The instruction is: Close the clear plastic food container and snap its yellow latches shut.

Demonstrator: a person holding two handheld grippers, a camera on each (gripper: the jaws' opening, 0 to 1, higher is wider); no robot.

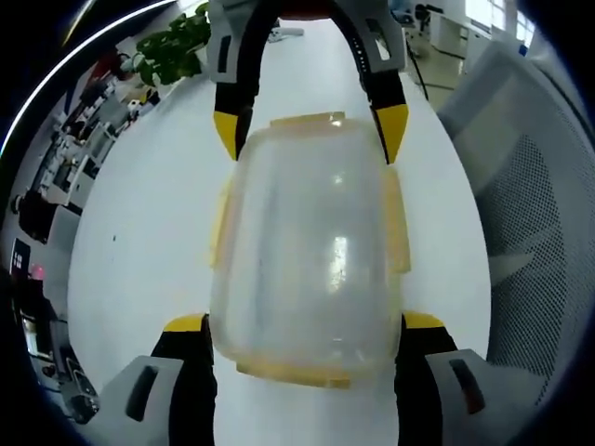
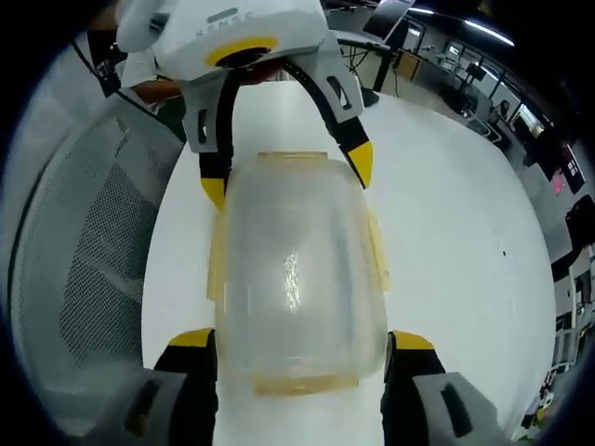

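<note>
A clear plastic food container (image 1: 307, 242) (image 2: 297, 269) lies on the white table (image 1: 149, 214) (image 2: 456, 214) with its lid on top. Yellow latches (image 1: 398, 232) (image 2: 216, 255) flare out along its sides and ends. My left gripper (image 1: 305, 322) straddles one end, jaws wide, with its yellow fingertips (image 1: 186, 323) close against the container's sides. My right gripper (image 2: 300, 338) straddles the opposite end the same way. Each gripper appears at the top of the other's view, the right gripper (image 1: 310, 125) and the left gripper (image 2: 286, 177). I cannot tell whether the tips press the plastic.
A grey mesh office chair (image 1: 530, 214) (image 2: 84, 260) stands right beside the table edge. A green plant (image 1: 172, 46) sits at the table's far end. Desks with equipment (image 1: 56, 177) (image 2: 521, 121) line the room beyond the other edge.
</note>
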